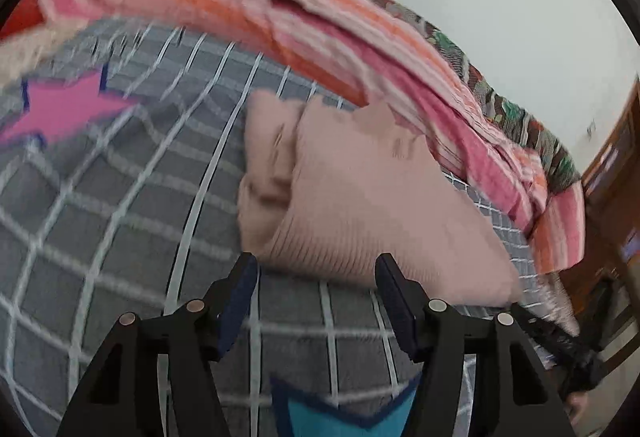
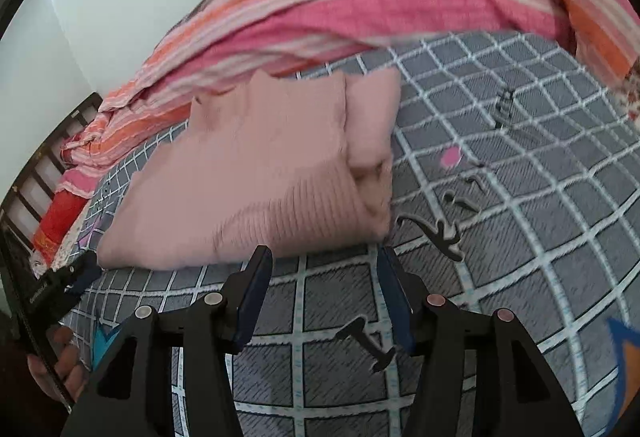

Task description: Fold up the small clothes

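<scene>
now the pink knit garment (image 1: 360,205) lies already folded into a thick bundle on the grey checked bedsheet (image 1: 120,217), near the striped pink-and-orange blanket (image 1: 320,37) heaped along the far side of the bed. in the right wrist view the same garment (image 2: 248,189) shows a folded-over flap at its right side and a ribbed hem along the near edge.

left claw (image 1: 316,265): jaws partly open, nothing between them; the bundle's near edge sits just beyond the tips. right claw (image 2: 324,257): jaws likewise partly open and empty, tips just short of the garment's near right corner. no pad presses on cloth in either view.

handling, judged: a soft ribbed knit, light, limp, with some stretch. it will sag and unfold if lifted by a single layer. friction looks fair, so slip is unlikely, but the layers may slide over each other.

where to take hold, judged: pinch through all layers at the two near corners, one claw each, or at the thick ribbed hem. avoid the loose flap at the side, which would pull the fold open. motion blur hides the fine seams.
</scene>
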`<state>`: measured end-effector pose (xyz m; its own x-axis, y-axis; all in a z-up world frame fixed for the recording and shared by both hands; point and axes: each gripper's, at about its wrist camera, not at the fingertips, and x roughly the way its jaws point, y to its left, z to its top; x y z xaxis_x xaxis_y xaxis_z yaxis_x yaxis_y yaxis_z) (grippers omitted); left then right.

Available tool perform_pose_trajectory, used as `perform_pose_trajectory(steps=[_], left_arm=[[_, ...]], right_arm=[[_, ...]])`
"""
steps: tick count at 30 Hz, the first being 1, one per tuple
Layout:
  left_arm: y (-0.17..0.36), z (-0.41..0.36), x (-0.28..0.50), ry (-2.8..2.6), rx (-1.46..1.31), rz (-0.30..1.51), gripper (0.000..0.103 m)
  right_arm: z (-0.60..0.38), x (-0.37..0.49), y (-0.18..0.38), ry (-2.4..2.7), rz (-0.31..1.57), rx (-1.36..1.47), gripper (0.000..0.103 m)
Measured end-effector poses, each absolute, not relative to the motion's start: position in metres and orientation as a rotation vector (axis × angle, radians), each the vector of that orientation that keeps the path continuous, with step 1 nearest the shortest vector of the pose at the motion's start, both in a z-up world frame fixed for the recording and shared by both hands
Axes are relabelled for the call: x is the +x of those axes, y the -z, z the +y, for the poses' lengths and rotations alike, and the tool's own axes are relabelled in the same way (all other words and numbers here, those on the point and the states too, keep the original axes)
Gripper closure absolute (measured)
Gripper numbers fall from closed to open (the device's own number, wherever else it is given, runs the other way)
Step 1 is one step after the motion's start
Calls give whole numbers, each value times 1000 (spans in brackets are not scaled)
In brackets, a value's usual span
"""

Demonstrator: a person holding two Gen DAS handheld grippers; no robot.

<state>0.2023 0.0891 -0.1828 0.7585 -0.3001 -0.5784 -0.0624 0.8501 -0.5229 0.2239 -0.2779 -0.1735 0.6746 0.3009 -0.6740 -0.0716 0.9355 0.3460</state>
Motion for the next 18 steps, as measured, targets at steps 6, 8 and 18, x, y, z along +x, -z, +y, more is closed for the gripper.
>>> perform_pose_trajectory(steps=[6,8,18], left_arm=[[191,87,214,181,-626,731,42],[192,82,221,194,-630,739,41],[195,75,260,159,-686,743,43]], right_arm=[[-283,230,177,-251,815,417,34],[-285,234,179,-258,819,467,34],[-280,267,181,-178,837,485,37]])
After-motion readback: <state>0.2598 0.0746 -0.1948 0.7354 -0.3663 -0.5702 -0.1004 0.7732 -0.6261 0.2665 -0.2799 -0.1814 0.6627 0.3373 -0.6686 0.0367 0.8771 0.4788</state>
